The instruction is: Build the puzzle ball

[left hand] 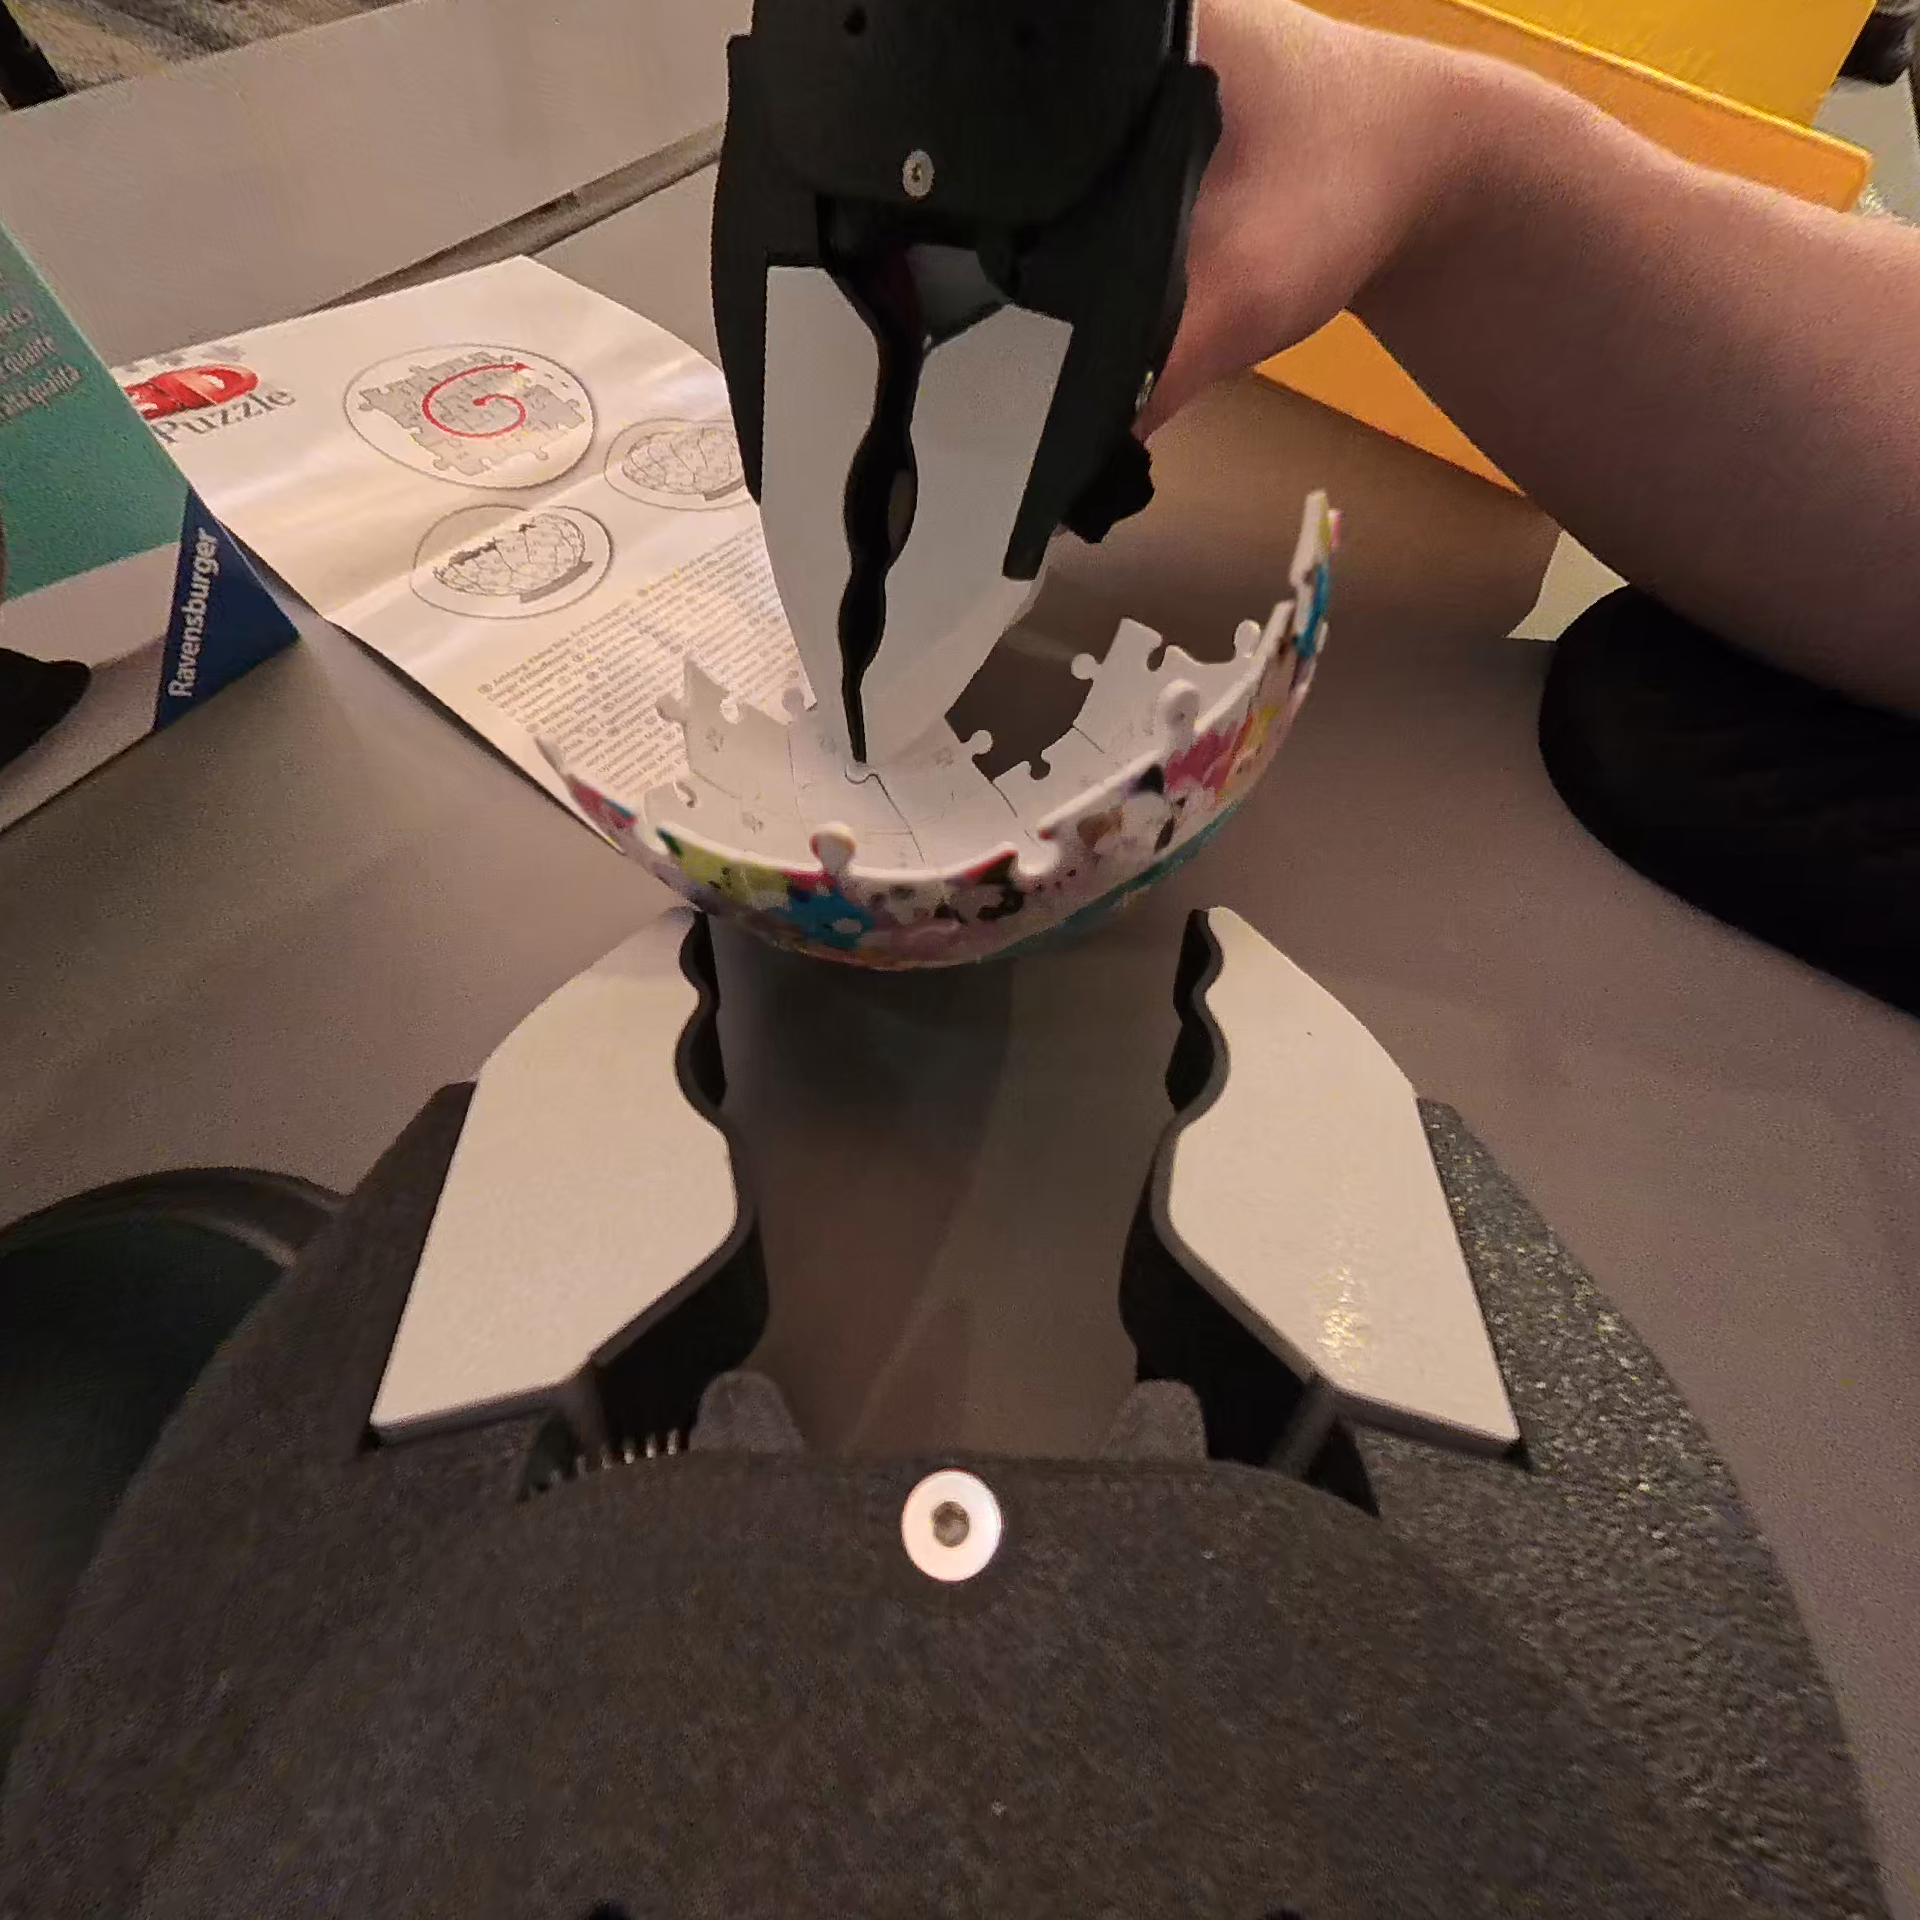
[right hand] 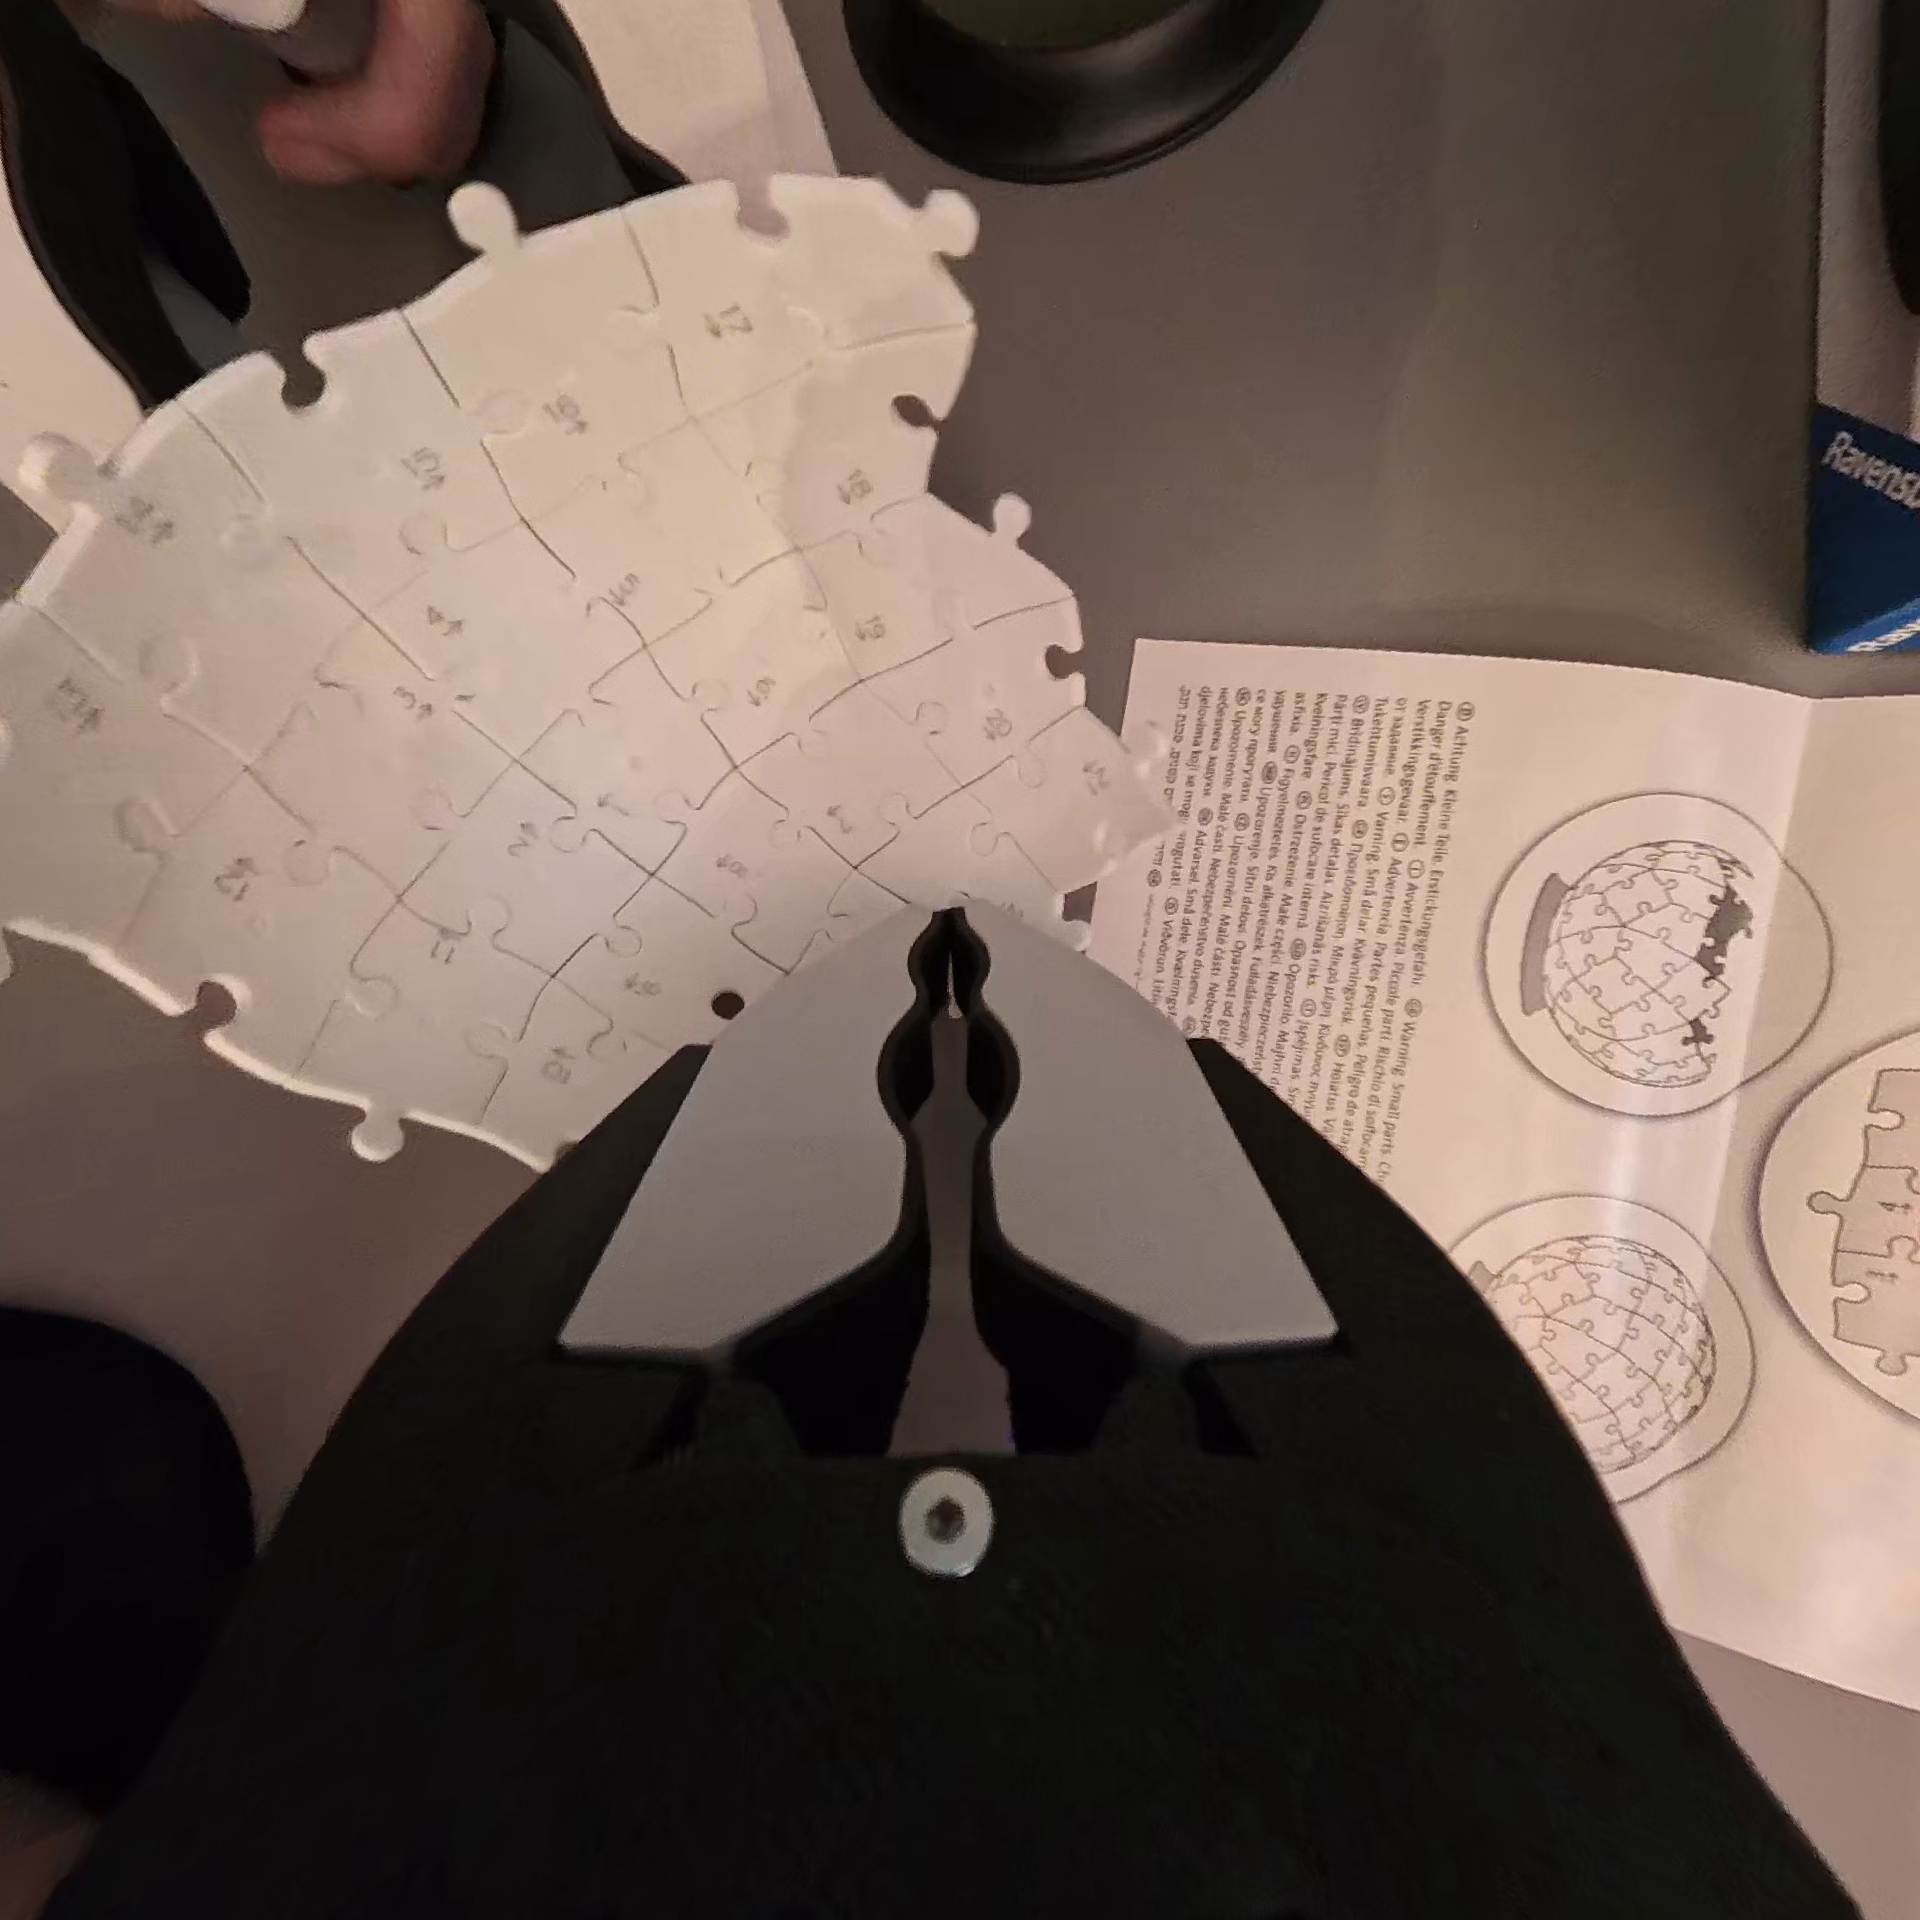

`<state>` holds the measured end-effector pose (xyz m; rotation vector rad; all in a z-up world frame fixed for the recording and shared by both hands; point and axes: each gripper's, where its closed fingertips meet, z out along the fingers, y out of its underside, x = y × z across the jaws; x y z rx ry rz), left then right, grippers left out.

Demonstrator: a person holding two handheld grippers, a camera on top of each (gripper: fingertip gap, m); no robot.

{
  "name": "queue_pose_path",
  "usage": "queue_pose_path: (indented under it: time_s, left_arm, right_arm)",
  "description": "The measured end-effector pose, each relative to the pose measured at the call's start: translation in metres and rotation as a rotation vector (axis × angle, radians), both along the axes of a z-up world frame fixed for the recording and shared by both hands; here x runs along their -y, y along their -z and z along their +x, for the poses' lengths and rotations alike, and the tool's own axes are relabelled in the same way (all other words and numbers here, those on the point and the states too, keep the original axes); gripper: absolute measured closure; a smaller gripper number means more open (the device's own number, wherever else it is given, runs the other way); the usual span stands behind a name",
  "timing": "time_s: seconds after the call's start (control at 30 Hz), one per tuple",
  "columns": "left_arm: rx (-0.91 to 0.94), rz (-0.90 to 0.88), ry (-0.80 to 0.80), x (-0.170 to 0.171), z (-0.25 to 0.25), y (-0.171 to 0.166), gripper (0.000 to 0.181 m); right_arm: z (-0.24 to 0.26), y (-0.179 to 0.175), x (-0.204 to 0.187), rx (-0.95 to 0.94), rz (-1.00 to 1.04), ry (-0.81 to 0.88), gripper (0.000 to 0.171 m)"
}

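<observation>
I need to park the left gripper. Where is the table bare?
Bare grey table lies between the open left gripper and the puzzle shell, and right of the shell toward the black object. Behind the shell it is crowded: leaflet, box, right gripper.

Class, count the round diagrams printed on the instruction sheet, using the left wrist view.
3 on the instruction sheet: one top centre, one below it, one to the right, partly behind the right gripper. More may be hidden.
</observation>
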<state>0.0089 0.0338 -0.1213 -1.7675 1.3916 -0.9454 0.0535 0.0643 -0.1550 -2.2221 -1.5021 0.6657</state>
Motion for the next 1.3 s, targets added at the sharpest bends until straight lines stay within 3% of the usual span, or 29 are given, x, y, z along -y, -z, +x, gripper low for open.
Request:
queue_pose_path:
  time_s: [0.3, 0.87, 1.03, 1.3]
  left_arm:
    - [0.005, 0.004, 0.021, 0.002, 0.005, 0.000, 0.099]
    - [0.035, -0.039, -0.014, 0.003, 0.004, -0.005, 0.098]
    - [0.001, 0.018, -0.255, -0.018, -0.003, -0.002, 0.074]
    - [-0.067, 0.055, -0.312, -0.011, 0.014, 0.008, 0.061]
  right_arm:
    - [-0.002, -0.001, -0.005, 0.035, 0.192, -0.034, 0.170]
    - [-0.008, 0.002, -0.008, 0.187, 0.092, -0.001, 0.170]
    - [-0.008, 0.001, -0.008, 0.193, 0.072, 0.040, 0.170]
    - [-0.007, 0.002, -0.008, 0.201, 0.034, 0.085, 0.170]
